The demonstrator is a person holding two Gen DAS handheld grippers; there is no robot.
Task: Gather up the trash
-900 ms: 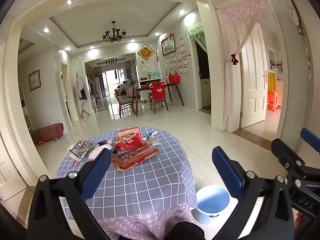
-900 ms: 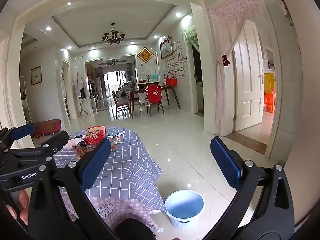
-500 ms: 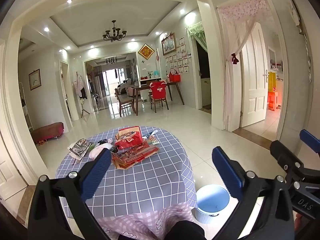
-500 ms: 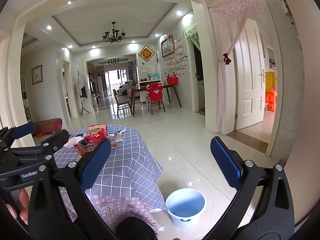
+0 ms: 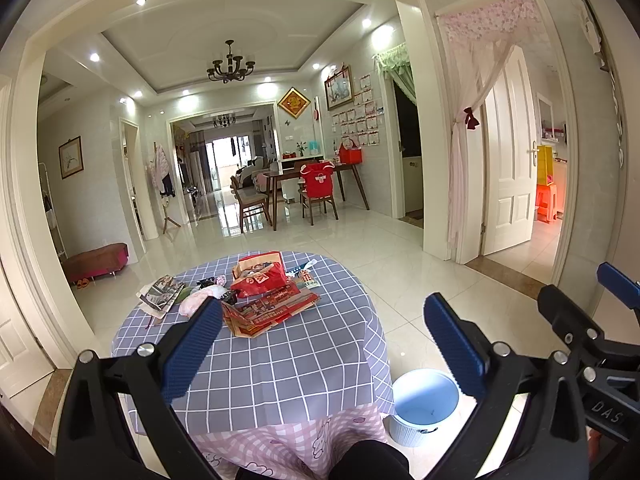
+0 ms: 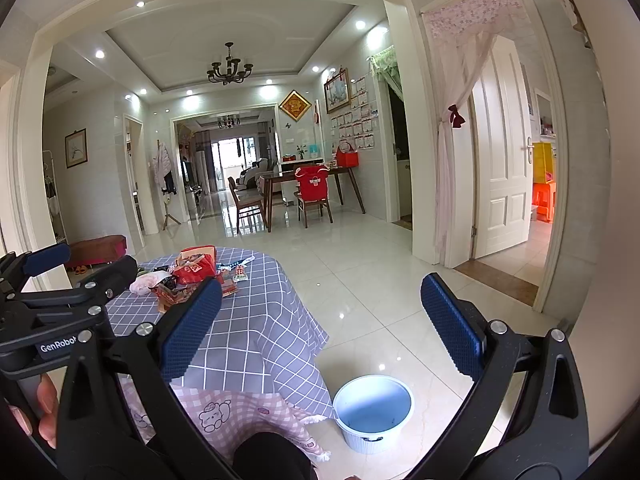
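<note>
A pile of trash lies on the far half of a round table with a blue checked cloth [image 5: 280, 360]: a red bag [image 5: 260, 278], a flattened printed carton [image 5: 272, 308], a pink-white crumpled wrapper [image 5: 198, 300], a magazine [image 5: 160, 294] and small snack packets [image 5: 306, 276]. The pile also shows in the right wrist view [image 6: 192, 270]. A light blue bin [image 5: 424, 404] stands on the floor right of the table, empty [image 6: 372, 408]. My left gripper [image 5: 324, 344] is open and empty, above the table's near side. My right gripper [image 6: 320, 320] is open and empty, over the floor near the bin.
Glossy white tile floor [image 5: 400, 280] surrounds the table. A pink checked under-cloth [image 5: 280, 440] hangs at the near edge. A dining table with chairs [image 5: 304, 188] stands far back. A white door [image 5: 508, 160] and curtain are at right, a red bench [image 5: 96, 260] at left.
Both views have shifted slightly; the table and bin sit a little nearer and lower. Both grippers stay open and empty.
</note>
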